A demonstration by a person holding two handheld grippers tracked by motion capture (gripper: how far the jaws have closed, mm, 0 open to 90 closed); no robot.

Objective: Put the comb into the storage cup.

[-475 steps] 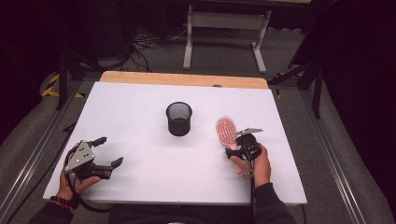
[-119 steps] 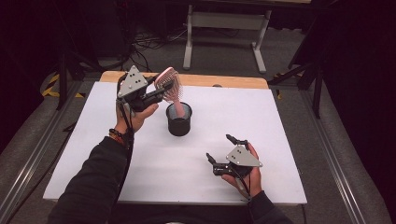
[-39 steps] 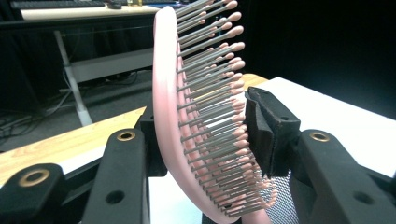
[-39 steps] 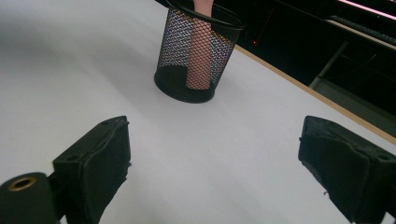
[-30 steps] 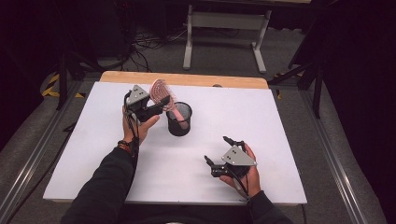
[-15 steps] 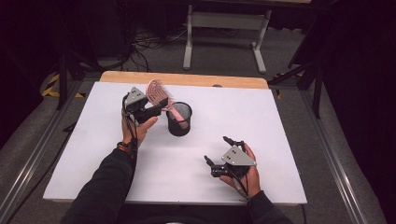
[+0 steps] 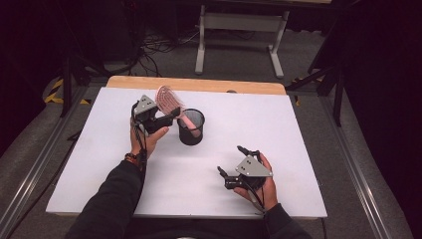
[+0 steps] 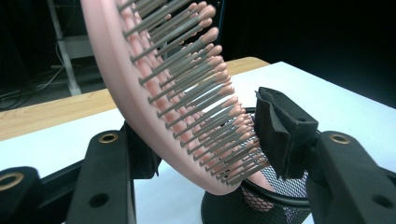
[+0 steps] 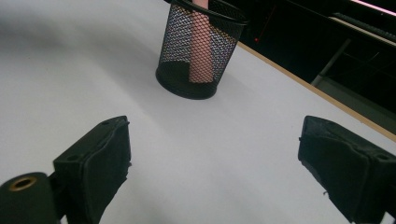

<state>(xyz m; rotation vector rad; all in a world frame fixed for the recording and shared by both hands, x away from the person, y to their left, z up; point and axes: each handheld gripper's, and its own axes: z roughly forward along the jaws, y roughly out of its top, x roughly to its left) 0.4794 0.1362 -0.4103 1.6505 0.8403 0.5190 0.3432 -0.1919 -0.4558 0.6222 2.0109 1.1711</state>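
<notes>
L gripper [image 8: 205,154] jaws just opening off hairbrush [image 7: 171,103] (handle in cup [image 7: 191,127]); R gripper [image 9: 212,172] open.

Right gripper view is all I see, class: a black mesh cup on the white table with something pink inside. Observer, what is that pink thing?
Observer: It's a pink hairbrush. Its handle stands down in the mesh cup, and its bristled head sticks out above the rim, leaning to one side.
Operator: Is anything holding it up?
Observer: The brush head stands between the jaws of the left gripper, which have just been opening. The bristles point at one jaw pad and the smooth back faces the other.
</notes>
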